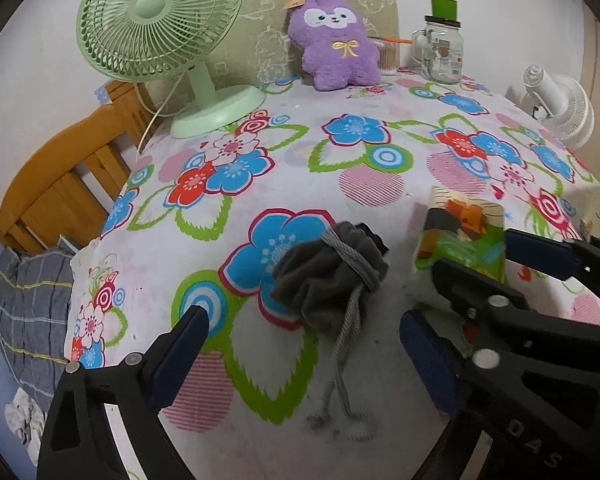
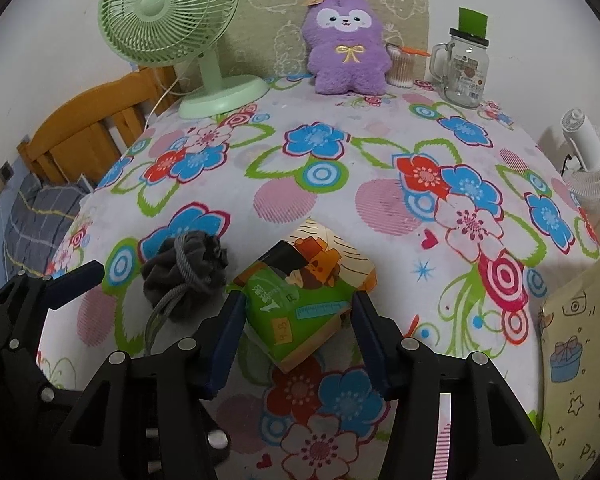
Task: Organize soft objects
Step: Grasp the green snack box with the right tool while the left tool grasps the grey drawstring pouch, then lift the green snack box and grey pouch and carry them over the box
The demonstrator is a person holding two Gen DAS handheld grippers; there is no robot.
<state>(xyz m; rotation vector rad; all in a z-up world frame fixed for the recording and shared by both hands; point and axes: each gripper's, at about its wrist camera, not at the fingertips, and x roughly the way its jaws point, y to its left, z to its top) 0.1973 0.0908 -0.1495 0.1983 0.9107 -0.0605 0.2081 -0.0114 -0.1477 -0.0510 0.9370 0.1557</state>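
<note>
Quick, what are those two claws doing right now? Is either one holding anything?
Left claw: open, holding nothing; the grey drawstring pouch lies between its fingers.
Right claw: around the green tissue pack; whether it is clamped cannot be told.

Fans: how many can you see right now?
2. A green fan stands at the table's back left corner; a white fan sits off the right edge. Others may be out of view.

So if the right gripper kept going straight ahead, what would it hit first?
The tissue pack, which already lies between the open right gripper's fingers; nothing else comes before it.
</note>
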